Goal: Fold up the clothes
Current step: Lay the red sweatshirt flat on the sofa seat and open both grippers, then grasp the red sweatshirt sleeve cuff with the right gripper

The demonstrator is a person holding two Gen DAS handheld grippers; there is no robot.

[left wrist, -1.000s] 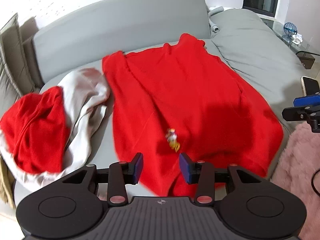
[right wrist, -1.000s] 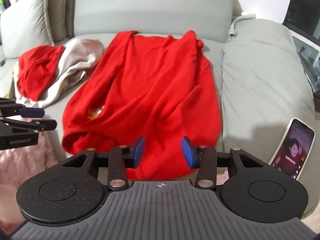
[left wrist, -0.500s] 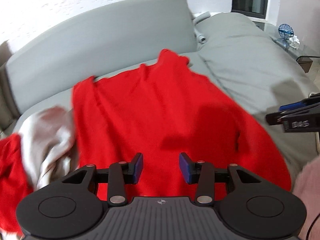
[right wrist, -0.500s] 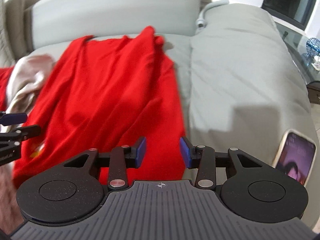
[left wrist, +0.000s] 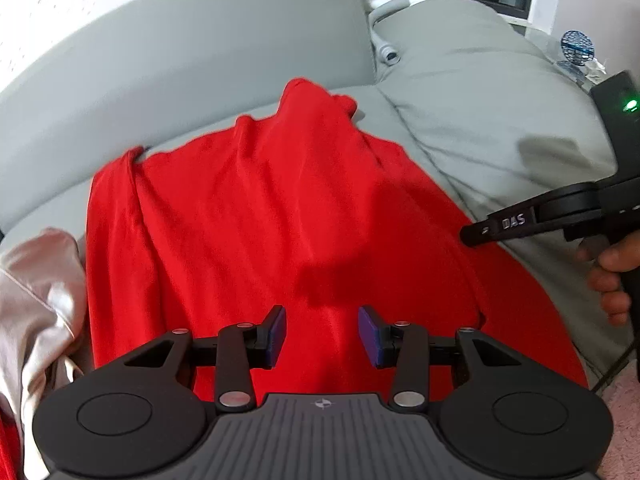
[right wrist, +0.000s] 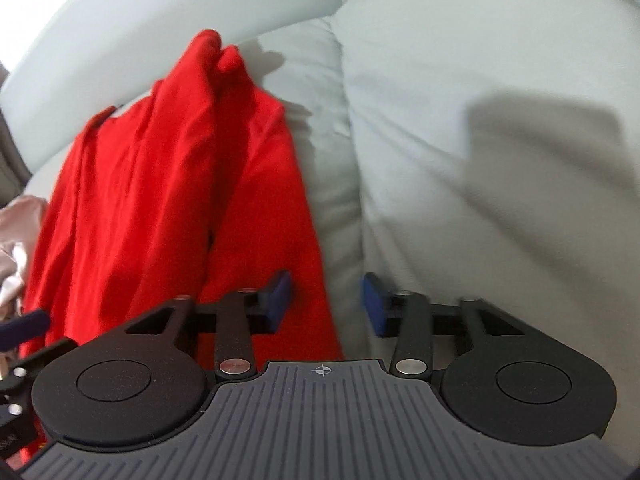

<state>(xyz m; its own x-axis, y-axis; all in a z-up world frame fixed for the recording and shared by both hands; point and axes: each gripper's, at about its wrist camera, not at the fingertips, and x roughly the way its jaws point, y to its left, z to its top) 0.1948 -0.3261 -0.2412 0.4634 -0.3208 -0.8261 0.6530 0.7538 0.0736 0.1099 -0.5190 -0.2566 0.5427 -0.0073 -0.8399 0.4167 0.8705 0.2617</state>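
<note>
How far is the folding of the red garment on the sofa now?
Done: the red garment lies spread on the sofa, not yet folded. In hand: the right claw is closing over its right edge, pads not yet pressing; the left claw hangs open above its near part. Left: all folds, and the pale garment beside it.

Red garment (left wrist: 280, 216): near hem hidden behind left gripper (left wrist: 321, 330) body. In the right wrist view its near-left part runs under the gripper housing.
Pale satin cloth (left wrist: 36, 300): cut off by left edge.
Hand (left wrist: 612, 276) on right gripper: cut by right edge, only fingers show.
Right wrist view: motion-blurred; sofa (right wrist: 480, 160) seams soft.
Blue object (left wrist: 576, 46), far right: too small to identify.
</note>
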